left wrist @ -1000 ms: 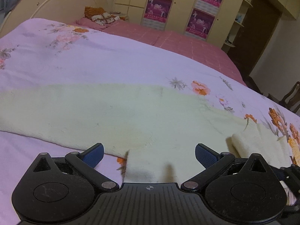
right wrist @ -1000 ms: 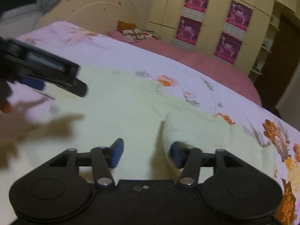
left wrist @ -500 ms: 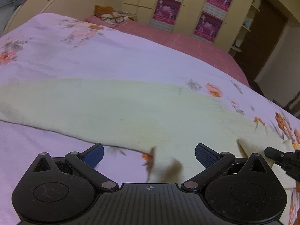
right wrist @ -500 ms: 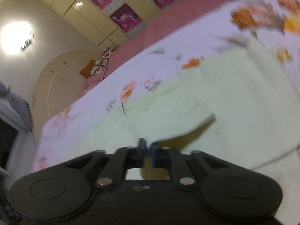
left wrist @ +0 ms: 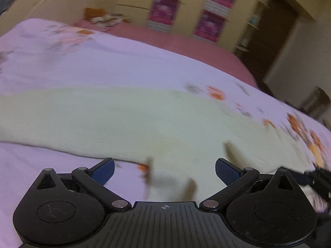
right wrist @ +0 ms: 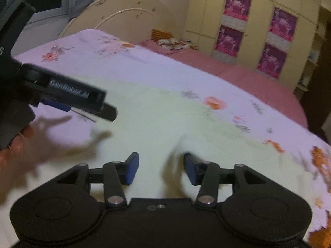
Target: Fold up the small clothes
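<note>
Both grippers tilted down over the bed, left gripper (left wrist: 164, 170) spread wide and empty, right gripper (right wrist: 159, 168) opening, pale green garment (left wrist: 124, 119) beneath and beyond the fingers, its raised fold blurred beside the right finger (right wrist: 191, 168), near edge hidden.

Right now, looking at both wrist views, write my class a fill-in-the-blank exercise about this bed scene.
1. The pale garment lies on a ____ floral bedsheet.
2. The pads on the left gripper are coloured ____.
3. The posters on the wardrobe are mostly ____.
4. The left gripper's fingers stand ____, gripping nothing.

Missing words: lilac; blue; pink; apart
</note>
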Action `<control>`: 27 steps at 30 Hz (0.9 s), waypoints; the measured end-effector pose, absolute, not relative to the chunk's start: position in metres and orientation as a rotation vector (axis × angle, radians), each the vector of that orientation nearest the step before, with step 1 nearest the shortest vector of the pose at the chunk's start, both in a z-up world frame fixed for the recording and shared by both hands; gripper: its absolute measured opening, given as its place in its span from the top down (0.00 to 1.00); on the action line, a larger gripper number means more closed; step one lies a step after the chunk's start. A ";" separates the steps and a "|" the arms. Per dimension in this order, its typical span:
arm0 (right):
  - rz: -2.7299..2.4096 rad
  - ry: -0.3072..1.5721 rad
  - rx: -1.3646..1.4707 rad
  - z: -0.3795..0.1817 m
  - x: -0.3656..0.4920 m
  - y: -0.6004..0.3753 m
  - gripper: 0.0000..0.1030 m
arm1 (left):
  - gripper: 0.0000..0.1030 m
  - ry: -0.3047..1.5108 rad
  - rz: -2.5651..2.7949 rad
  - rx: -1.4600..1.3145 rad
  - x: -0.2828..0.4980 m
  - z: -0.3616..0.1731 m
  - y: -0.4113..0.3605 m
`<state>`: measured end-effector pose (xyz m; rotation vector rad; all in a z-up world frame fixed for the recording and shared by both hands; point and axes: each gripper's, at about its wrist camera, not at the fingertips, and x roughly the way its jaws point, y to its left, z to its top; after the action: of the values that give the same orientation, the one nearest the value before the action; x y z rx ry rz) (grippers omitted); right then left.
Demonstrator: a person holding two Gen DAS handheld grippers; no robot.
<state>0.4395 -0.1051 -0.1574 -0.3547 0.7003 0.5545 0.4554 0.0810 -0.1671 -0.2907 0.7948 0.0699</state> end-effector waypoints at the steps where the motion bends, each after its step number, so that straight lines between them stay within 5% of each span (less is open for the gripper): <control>1: 0.535 0.719 -0.319 -0.156 0.441 -0.118 0.40 | 0.00 0.799 0.039 -0.267 0.456 -0.166 0.072; 12: 0.346 0.801 -0.089 -0.162 0.437 -0.209 0.36 | 0.01 0.747 -0.107 0.091 0.470 -0.171 -0.038; 16: 0.325 0.791 -0.020 -0.163 0.434 -0.230 0.36 | 0.33 0.796 -0.165 0.116 0.481 -0.180 -0.050; 25: 0.304 0.779 0.044 -0.163 0.430 -0.246 0.35 | 0.33 0.734 -0.125 0.091 0.478 -0.188 -0.054; 27: 0.285 0.772 0.040 -0.164 0.432 -0.249 0.35 | 0.47 0.712 -0.102 0.043 0.481 -0.186 -0.049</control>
<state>0.4321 -0.2486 -0.1638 0.0402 0.7716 0.2852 0.4811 -0.0486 -0.1856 0.0432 0.7117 -0.1022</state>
